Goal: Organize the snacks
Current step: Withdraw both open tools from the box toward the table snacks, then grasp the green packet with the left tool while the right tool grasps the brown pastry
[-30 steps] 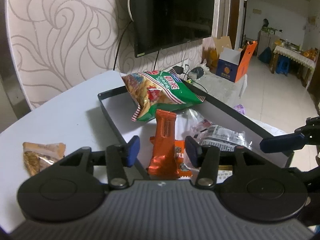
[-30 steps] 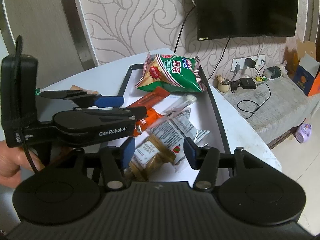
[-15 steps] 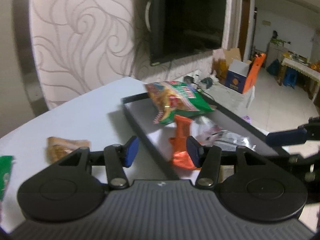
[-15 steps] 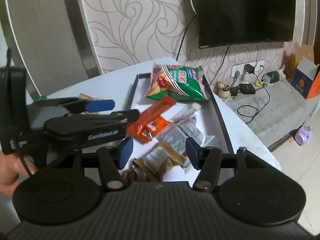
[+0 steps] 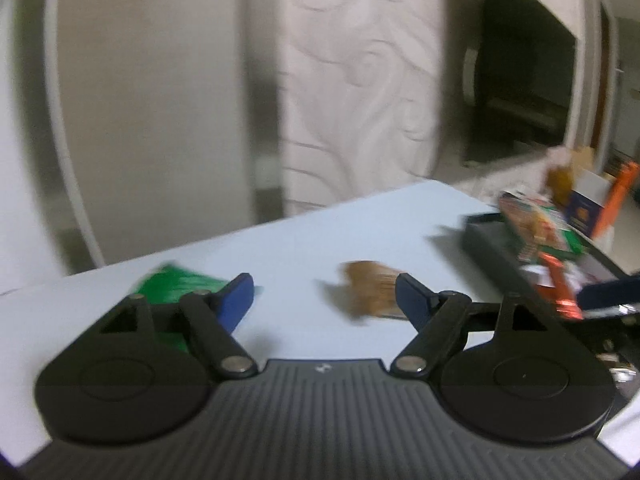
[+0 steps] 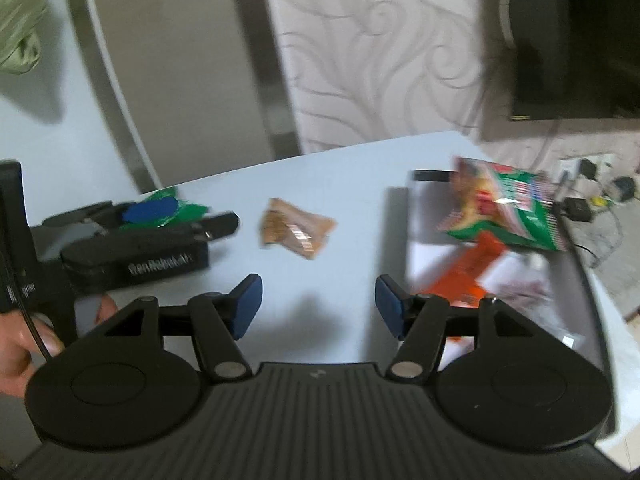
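Both views have swung away from the tray toward the two loose packets on the bare worktop (image 6: 320,168), and both pairs of jaws have just been opening, the left far more than the right, with nothing between them.

Nearest, the right gripper (image 6: 318,306) stands open over bare worktop, empty. The left gripper (image 5: 324,300) is also open and empty; in the right view it lies to the left, with a hand (image 6: 24,344) on its handle. Its tips are close to the green packet (image 5: 180,284), which lies flat just beyond its left finger (image 5: 236,296). The brown packet (image 6: 294,232) lies between the two grippers, a little farther off and well apart from the tray (image 6: 416,216). Farther still, the tray holds a green chip bag (image 6: 504,208) propped at its far end, an orange bar (image 6: 468,276) and some clear wrappers nearer.

The step in hand looks like collecting the stray packets. The left gripper is best placed for the green one, the right for the brown. Both lie flat and thin, so a good grasp means coming down low, straddling a crimped edge or short side, and closing only once the film sits between the pads; sliding across the worktop would only push them away. Blur in both views hides the packets' exact edges.
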Demonstrator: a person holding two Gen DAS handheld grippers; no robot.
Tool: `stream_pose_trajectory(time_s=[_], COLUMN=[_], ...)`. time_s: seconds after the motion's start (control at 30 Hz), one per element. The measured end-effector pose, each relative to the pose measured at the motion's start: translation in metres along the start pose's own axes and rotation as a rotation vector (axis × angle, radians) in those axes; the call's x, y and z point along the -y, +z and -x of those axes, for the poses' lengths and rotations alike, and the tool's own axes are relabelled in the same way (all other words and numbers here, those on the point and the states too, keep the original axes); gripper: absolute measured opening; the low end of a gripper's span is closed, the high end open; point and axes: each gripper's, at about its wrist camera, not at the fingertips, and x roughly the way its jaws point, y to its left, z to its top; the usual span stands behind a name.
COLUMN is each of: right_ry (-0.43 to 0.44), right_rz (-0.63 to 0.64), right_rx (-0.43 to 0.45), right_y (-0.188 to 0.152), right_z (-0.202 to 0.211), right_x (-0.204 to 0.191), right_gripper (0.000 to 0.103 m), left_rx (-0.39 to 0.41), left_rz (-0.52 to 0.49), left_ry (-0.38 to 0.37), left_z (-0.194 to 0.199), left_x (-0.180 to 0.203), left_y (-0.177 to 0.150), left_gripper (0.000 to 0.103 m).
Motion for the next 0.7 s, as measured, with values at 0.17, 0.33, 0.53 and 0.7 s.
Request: stream_pose_trajectory(time_s=[0.17,0.33,0.53,0.7], right_ry=[0.05,0.069,0.069,0.064], right_rz=[0.034,0.041,0.021,-0.012], right_rx=[-0.027,-0.044,-0.044,-0.039], right_y=[0.005,0.007,0.008,0.007], right_z=[-0.021,-0.033,-0.043,-0.05], right_x=[-0.029,-0.047,-0.056,-0.064], right_gripper=[0.068,0.069,0.07,0.07], left_rx=[0.009,-0.002,-0.032,-0.062], left_rz=[0.009,-0.017,-0.09,-0.153], left_ry=[0.099,0.139,0.131,0.062], left_z=[0.0,-0.004,-0.01,-0.02], left_x=[-0.044,-0.068,-0.08,-0.092], left_y=[0.004,0.003,-0.005,-0.012], left_gripper=[0.08,0.08,0.08,0.08])
